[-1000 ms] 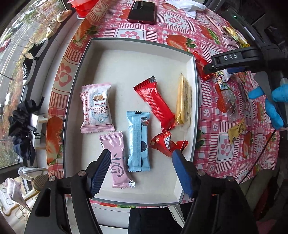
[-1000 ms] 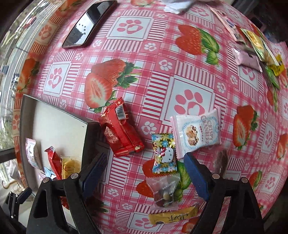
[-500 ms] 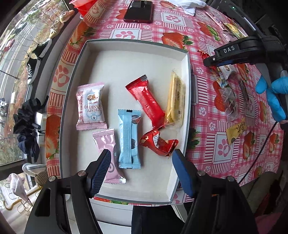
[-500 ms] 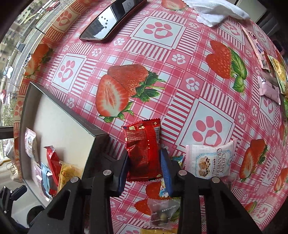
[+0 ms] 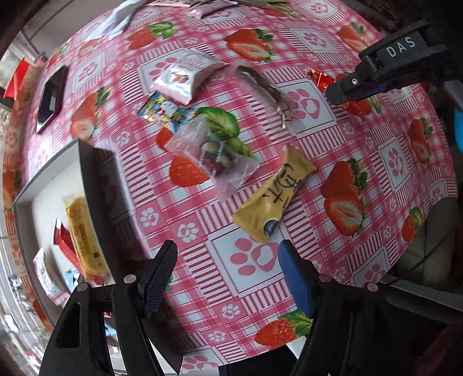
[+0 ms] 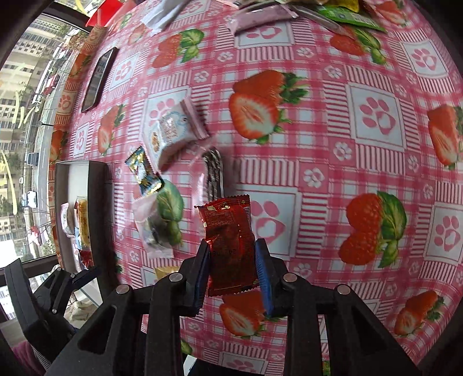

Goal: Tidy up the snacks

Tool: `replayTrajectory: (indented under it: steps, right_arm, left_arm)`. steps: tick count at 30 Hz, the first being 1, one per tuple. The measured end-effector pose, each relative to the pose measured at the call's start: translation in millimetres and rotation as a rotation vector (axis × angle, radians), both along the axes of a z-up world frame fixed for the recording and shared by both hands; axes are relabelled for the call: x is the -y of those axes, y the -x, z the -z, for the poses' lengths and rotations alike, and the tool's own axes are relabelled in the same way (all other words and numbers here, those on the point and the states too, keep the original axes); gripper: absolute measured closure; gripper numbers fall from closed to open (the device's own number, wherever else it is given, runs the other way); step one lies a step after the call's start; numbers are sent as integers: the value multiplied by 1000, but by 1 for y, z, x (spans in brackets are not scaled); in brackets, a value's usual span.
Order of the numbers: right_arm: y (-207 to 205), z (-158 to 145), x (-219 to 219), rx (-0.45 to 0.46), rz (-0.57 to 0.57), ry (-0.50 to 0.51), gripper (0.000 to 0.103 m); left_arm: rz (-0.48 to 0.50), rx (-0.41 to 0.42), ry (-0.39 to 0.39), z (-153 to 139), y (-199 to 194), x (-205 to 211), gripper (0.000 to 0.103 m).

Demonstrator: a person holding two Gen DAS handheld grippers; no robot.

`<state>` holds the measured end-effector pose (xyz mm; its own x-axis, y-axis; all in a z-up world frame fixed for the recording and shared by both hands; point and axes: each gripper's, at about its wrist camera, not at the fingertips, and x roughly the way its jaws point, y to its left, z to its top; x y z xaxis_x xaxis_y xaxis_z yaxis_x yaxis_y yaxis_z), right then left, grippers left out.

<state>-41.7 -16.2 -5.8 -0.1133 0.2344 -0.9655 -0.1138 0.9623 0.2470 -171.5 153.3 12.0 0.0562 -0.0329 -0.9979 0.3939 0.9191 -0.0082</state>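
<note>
My right gripper (image 6: pixel 233 257) is shut on a red snack packet (image 6: pixel 227 240) and holds it above the tablecloth; it also shows at the right in the left wrist view (image 5: pixel 344 92). My left gripper (image 5: pixel 225 260) is open and empty, just below a yellow snack bar (image 5: pixel 275 193). A clear bag of candies (image 5: pixel 212 156), a blue cartoon candy (image 5: pixel 162 111), a white cookie packet (image 5: pixel 185 76) and a dark bar (image 5: pixel 266 89) lie on the cloth. The white tray (image 5: pixel 95 179) at the left holds a yellow packet (image 5: pixel 82 231) and other snacks.
A phone (image 5: pixel 50 98) lies at the far left of the strawberry tablecloth. More wrappers (image 6: pixel 341 11) lie at the table's far edge, with a white cloth (image 5: pixel 115 20) beside them. The table's edge runs close below both grippers.
My left gripper has swung from above the tray to the loose snacks on the cloth. My right gripper has lifted the red packet and carried it right, away from the tray.
</note>
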Motion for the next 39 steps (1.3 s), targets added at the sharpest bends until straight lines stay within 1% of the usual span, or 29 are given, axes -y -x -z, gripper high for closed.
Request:
replayTrajectory:
  steps: [3,5,7,8,9,10,11,12,13,14,15,16,18,19,20,21,23,26,27,29,31,33,35,36,37,38,39]
  right_arm:
    - [13,11,28,-32,37,16,71]
    - [18,17,37,-44,41,29,71]
    - [24,14,56,-49,38,38,71]
    - [25,16,58,-50,34,44,71]
    - [25,17,62,-54,35,44,71]
    - [24,19,64,-59,38,41,71]
    - [22,19,65,-59,41,38,71]
    - [20,14,75,-54,40,34,71]
    - [14,13,74,-49,38,29,71]
    - [5,10,73,-42,36,23,71]
    - [-9,5,70,-28,35,17,71]
    - [-23,-2,68,-1,35,15,71]
    - [-57,-22,65,72,57,-3,71]
    - [-73,-31,63,107,75,-17,71]
    - [-86,-39,60,137,85,-24,69]
    - [-97,-42,54,139,78,-20,45]
    - [-103,-40,36,127,36,-1,5]
    - [-81,-29,8,102,-81,29,5]
    - [-72,-22,0,79,-101,36,5]
    - [-50,-5,-11,22,-106,16,5]
    - [-33,1,-9,-15,-79,5,5]
    - [-23,7,7,-55,-22,14,5]
    - [-18,17,28,-90,45,89,5]
    - [-18,18,41,-92,69,133,5]
    - [-20,21,51,-92,93,163,5]
    - [-23,23,60,-103,128,168,5]
    - [-26,25,69,-118,174,142,5]
  left_arm:
    - [108,30,-34,11,-4,38,27]
    - [151,36,-61,22,-8,56,25]
    - [175,25,-101,36,-11,67,25]
    - [178,12,-114,41,-12,69,23]
    - [161,28,-88,40,-15,69,22]
    - [149,17,-84,41,-17,69,23]
    - [130,8,-65,41,-19,68,26]
    - [109,-9,-35,41,-22,67,35]
    - [88,-19,-12,41,-26,64,44]
    - [80,-13,-9,40,-28,62,48]
    - [77,-9,-9,38,-30,61,56]
    - [73,-6,-6,37,-30,60,66]
    - [52,-4,-3,36,-33,57,76]
    - [30,-7,3,34,-34,54,78]
    - [1,-16,11,34,-36,49,78]
    - [-31,-25,17,34,-37,43,78]
    - [-95,-40,27,33,-37,24,78]
    - [-193,-62,34,33,-35,-4,78]
    - [-223,-69,35,32,-34,-16,78]
    - [-272,-72,26,32,-31,-37,78]
    - [-318,-74,30,32,-31,-53,78]
    - [-347,-75,32,32,-33,-63,78]
    - [-362,-71,34,31,-31,-75,78]
    - [-365,-66,31,31,-33,-77,77]
    - [-363,-64,27,33,-33,-82,75]
    - [-359,-62,25,33,-37,-83,72]
    - [-354,-59,25,34,-40,-82,63]
